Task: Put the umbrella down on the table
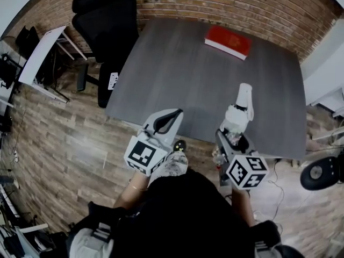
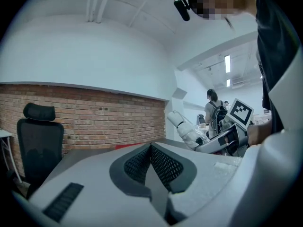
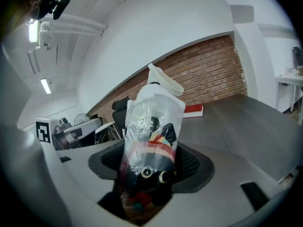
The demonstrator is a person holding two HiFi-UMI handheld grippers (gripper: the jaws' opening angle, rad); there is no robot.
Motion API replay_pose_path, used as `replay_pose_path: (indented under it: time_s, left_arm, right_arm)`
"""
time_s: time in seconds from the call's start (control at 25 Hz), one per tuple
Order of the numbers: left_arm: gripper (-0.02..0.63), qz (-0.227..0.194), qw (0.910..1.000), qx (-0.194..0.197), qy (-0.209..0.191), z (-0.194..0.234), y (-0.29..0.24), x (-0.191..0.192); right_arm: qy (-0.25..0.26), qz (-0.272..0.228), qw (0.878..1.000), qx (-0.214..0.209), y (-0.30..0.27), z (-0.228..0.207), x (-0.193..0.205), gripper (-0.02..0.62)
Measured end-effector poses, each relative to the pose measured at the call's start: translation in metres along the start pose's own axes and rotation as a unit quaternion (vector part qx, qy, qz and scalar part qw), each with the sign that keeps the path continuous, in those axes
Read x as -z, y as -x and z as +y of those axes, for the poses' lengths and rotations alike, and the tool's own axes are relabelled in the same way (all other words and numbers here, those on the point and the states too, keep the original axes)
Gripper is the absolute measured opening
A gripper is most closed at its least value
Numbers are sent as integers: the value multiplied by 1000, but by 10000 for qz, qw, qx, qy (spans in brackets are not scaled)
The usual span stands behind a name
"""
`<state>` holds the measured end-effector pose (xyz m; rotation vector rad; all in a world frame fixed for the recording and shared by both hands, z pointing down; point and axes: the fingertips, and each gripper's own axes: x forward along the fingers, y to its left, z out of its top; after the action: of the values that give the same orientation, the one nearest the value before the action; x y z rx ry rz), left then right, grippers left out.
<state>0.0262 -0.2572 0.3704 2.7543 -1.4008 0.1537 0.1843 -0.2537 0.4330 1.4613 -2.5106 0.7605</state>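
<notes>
At table (image 1: 177, 74) edge, right gripper (image 1: 231, 136) clamped on tilted umbrella (image 1: 240, 109); left gripper (image 1: 173, 114) closed, empty.

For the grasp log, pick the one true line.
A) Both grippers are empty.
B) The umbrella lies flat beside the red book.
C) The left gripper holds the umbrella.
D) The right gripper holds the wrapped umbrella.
D: the right gripper is clamped on the plastic-wrapped umbrella, the left gripper has its jaws together on nothing, and the red book lies alone on the table.
</notes>
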Motion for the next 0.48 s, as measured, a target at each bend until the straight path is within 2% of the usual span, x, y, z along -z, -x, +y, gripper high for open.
replay_pose_path:
  time_s: [0.24,0.48]
  left_arm:
    - [2,-43,9996,268,4,32,-46,-11]
    - [2,72,9993,340,116,73,-74,-3]
  right_arm:
    - [-114,43,9996,249,-33,-18,-21,288]
    - [-217,199,9985,466,-73,-30,-29,288]
